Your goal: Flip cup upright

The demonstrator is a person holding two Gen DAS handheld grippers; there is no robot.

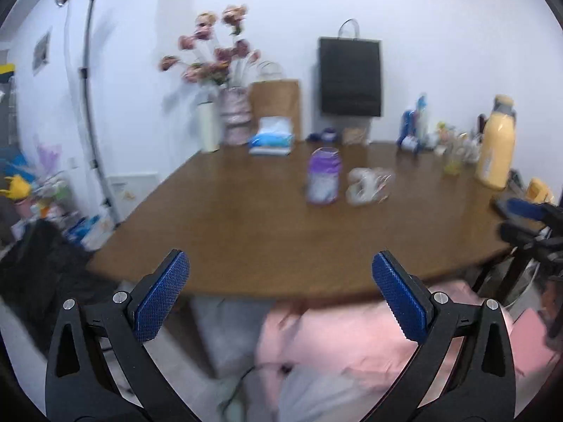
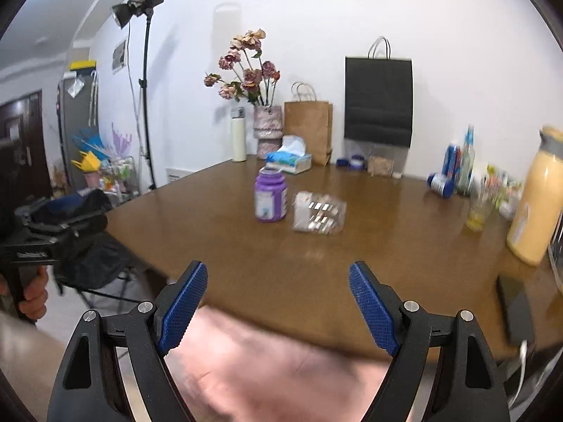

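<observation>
The broad brown wooden table [image 1: 246,218] carries a clear plastic cup [image 2: 318,212] lying on its side mid-table, just beside an upright purple jar [image 2: 270,195]. The left gripper [image 1: 281,295] and right gripper [image 2: 278,307] both hang before the table's near edge, spread wide, holding and touching nothing. Only the right wrist view shows the bare hand [image 2: 33,297] gripping the left handle.

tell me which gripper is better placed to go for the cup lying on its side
Probably the right gripper. It is open, its view looks over the table edge, and the clear cup lies nearly straight ahead. The left gripper, also open, sits further back and sees the cup off to its right.
</observation>
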